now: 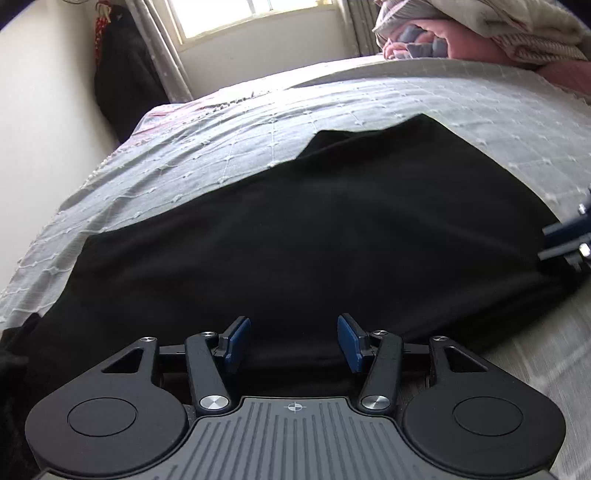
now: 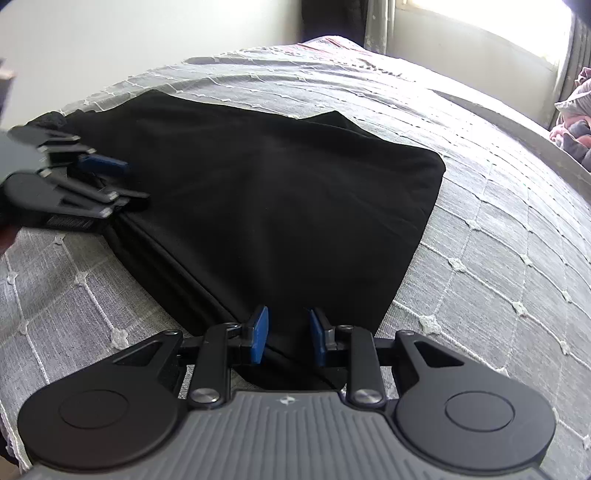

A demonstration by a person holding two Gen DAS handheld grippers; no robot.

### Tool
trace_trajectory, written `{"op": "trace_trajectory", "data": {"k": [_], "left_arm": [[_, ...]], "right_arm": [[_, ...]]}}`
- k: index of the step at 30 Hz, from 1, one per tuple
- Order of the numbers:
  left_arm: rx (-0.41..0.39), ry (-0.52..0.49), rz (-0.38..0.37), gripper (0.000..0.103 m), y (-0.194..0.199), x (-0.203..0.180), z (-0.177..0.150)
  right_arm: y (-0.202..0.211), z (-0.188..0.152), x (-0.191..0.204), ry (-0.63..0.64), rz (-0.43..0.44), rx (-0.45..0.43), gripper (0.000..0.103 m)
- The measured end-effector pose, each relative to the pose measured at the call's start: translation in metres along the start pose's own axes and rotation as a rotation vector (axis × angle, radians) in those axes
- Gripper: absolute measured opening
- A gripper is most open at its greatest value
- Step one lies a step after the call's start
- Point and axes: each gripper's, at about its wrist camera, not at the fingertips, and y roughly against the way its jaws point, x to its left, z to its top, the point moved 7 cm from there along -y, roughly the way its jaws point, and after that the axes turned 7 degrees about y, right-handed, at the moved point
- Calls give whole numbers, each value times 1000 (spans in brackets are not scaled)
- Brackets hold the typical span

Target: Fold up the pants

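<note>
One pair of black pants (image 1: 314, 229) lies folded flat on the bed (image 1: 221, 122), which is covered with a grey quilted spread. Two grippers sit at its near edge. The left gripper (image 1: 293, 341) has its jaws wide apart over the cloth, gripping nothing. The right gripper (image 2: 288, 338) has its jaws at a narrower gap, straddling the corner of the pants without closing on it. One heap of bedding (image 1: 480, 33) lies by the single window (image 1: 251, 14).

The pants (image 1: 314, 229) are matt black cloth, smooth and soft; the bedspread (image 2: 498, 240) is grey woven cloth, rough with raised white stitching; the left gripper (image 1: 293, 341) is matt black plastic with shiny metal rivets.
</note>
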Motion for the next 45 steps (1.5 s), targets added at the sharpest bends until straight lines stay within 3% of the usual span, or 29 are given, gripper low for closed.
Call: {"op": "trace_trajectory", "data": {"k": [5, 8, 12, 17, 21, 29, 33, 37, 42, 45], "left_arm": [[15, 7, 12, 50, 10, -1, -1], [14, 59, -62, 53, 20, 2, 6], [-38, 68, -56, 53, 31, 4, 19], [32, 89, -107, 53, 16, -6, 15], [62, 87, -84, 53, 8, -6, 12], [111, 104, -88, 54, 1, -5, 7], [102, 184, -100, 54, -1, 12, 24], [74, 234, -121, 54, -3, 8, 52], [12, 212, -211, 59, -7, -46, 108], [14, 124, -229, 76, -27, -98, 137]], "right_arm": [[8, -1, -1, -32, 15, 1, 80], [24, -5, -15, -124, 59, -36, 102], [42, -23, -49, -382, 96, -98, 103], [30, -55, -81, -784, 267, -125, 103], [24, -62, -86, -971, 386, -169, 103], [17, -51, -60, -983, 367, -211, 103], [14, -53, -49, -1058, 361, -255, 103], [8, -60, -43, -1129, 331, -295, 94], [4, -65, -46, -1186, 306, -318, 78], [2, -67, -47, -1175, 279, -321, 66]]}}
